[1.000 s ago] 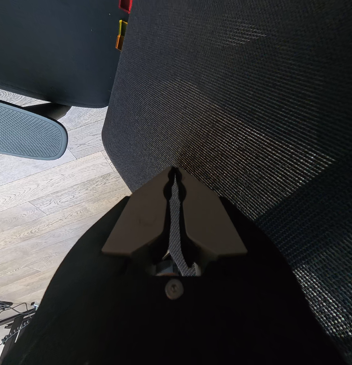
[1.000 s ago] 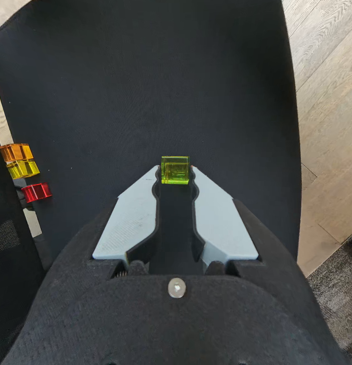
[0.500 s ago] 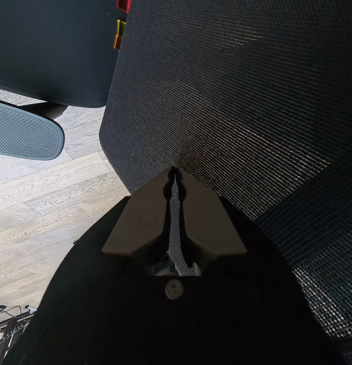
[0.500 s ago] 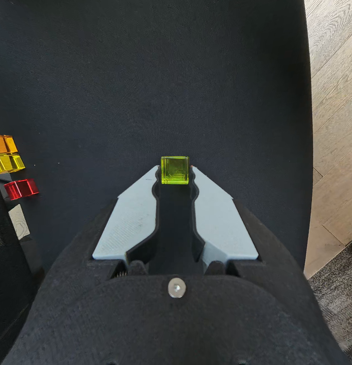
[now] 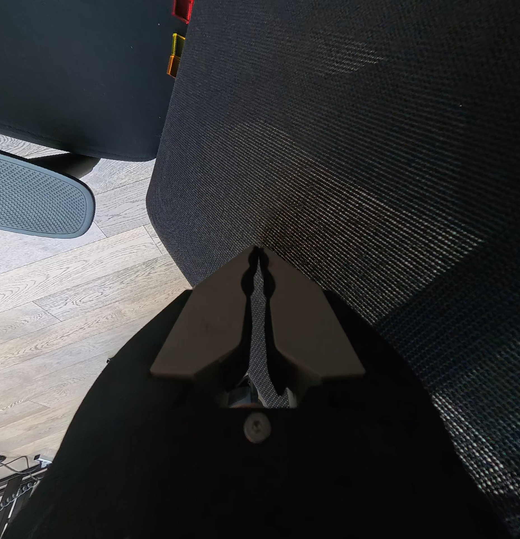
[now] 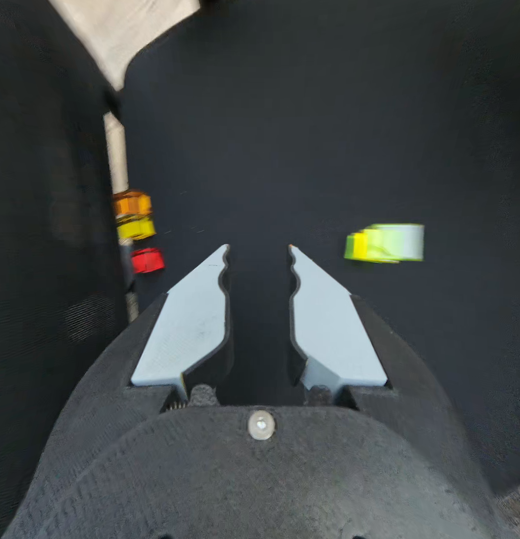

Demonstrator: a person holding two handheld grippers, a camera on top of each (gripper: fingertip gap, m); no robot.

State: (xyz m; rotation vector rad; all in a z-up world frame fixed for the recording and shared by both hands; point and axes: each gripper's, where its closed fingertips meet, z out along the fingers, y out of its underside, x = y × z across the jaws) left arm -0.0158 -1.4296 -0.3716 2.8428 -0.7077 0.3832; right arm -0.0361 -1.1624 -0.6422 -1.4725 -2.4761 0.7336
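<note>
A: We are holding the right claw (image 6: 258, 248) with its fingers spread apart and nothing between them, over the black chair seat (image 6: 311, 131).

B: And the green block (image 6: 381, 243) is lying on the seat to the right of the tips, just past the right finger. It is smeared by blur, so we are not judging its long axis.

A: At the left of the frame we are seeing an orange block (image 6: 132, 202) on top of a yellow block (image 6: 136, 228), with a red block (image 6: 147, 260) just below them in the picture.

B: The left claw (image 5: 258, 252) is closed, tips together on nothing, hovering by the mesh chair back (image 5: 355, 151) above the wood floor (image 5: 63, 291).

A: So the right claw is nearer the green block. We are reading no labels or writing anywhere.
</note>
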